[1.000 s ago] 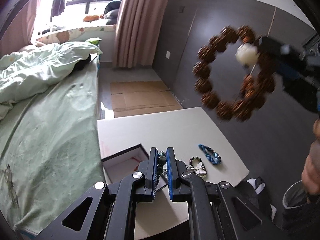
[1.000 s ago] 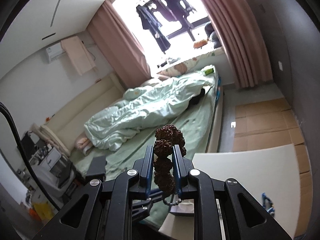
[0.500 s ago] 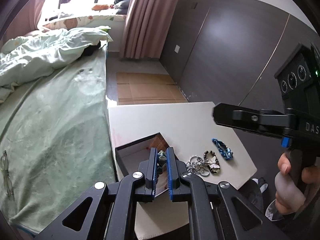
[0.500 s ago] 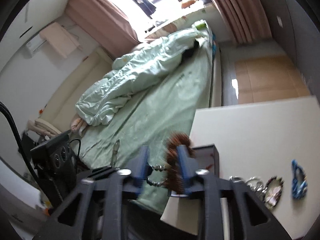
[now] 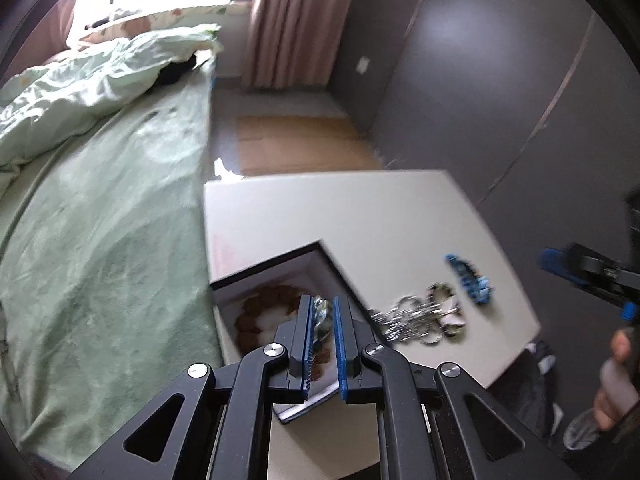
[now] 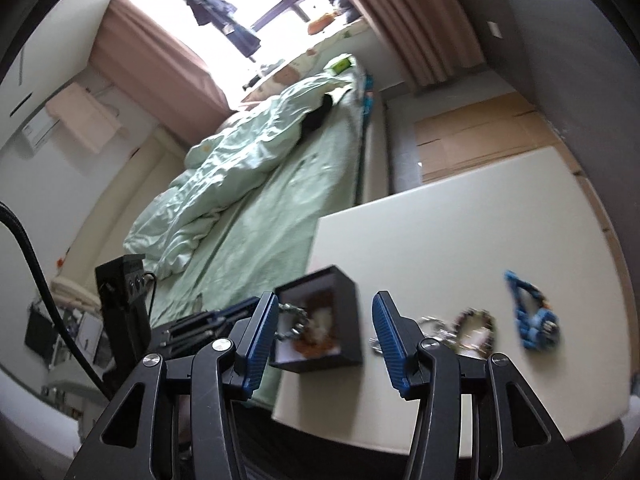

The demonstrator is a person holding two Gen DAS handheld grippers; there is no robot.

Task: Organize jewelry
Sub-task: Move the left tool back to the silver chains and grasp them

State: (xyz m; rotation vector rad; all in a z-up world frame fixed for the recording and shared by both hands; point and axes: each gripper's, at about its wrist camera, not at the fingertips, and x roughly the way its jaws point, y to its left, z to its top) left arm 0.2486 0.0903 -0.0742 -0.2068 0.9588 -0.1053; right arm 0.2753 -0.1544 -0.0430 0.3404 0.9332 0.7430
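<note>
The left gripper (image 5: pixel 321 322), jaws pinching a silvery chain (image 5: pixel 320 316), should release it low inside the black box (image 5: pixel 316 252) beside the brown bead bracelet (image 5: pixel 260 308), while the right gripper (image 6: pixel 325 334) hung with jaws wide and empty.

A green-sheeted bed (image 5: pixel 100 208) stands beside the white table (image 5: pixel 360 216), pink curtains (image 5: pixel 296 20) behind.

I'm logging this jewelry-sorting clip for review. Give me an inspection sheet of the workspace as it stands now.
Surface: white table beside a bed.
Job's things: black box open, brown bead bracelet inside; blue bracelet, silver chain and dark-and-white bracelet lie on the table.
Clutter: nothing seen on the table.
Grippers: left gripper shut on a greenish chain over the box; right gripper open, empty.
Cables: black cable at the right view's left edge.
Surroundings: green duvet, pink curtains, cardboard on the floor.
</note>
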